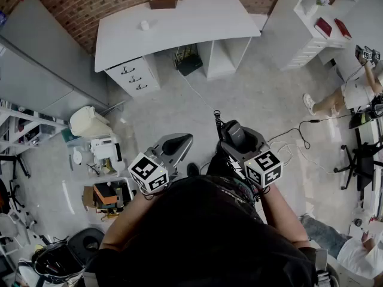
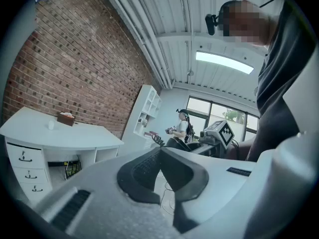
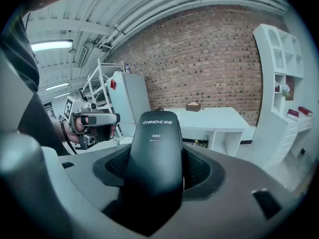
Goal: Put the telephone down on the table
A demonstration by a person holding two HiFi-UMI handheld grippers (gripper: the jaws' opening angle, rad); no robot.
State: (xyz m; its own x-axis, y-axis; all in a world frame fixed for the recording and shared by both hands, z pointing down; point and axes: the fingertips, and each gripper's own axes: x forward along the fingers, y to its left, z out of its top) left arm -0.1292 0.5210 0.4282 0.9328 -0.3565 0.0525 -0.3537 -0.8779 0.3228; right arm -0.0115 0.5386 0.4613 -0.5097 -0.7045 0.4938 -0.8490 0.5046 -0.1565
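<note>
A black telephone handset (image 1: 234, 134) with white print on its back (image 3: 154, 158) stands upright between the jaws of my right gripper (image 1: 237, 139), which is shut on it. Its coiled cord (image 1: 218, 122) runs off the far end. The textured pads (image 3: 202, 171) press on both sides of the handset. My left gripper (image 1: 178, 142) is held beside it at the left, shut with nothing in it (image 2: 160, 156). The white table (image 1: 197, 23) stands well ahead against the brick wall, and shows in both gripper views (image 3: 214, 116) (image 2: 55, 133).
On the table are a brown box (image 1: 163, 0) and a small white cup (image 1: 144, 25). Drawers (image 1: 133, 76) sit under its left end. A white shelf unit (image 1: 311, 17) stands at the right. Cables (image 1: 293, 142) lie on the floor. Another person (image 1: 353, 94) is at the far right, clutter at the left.
</note>
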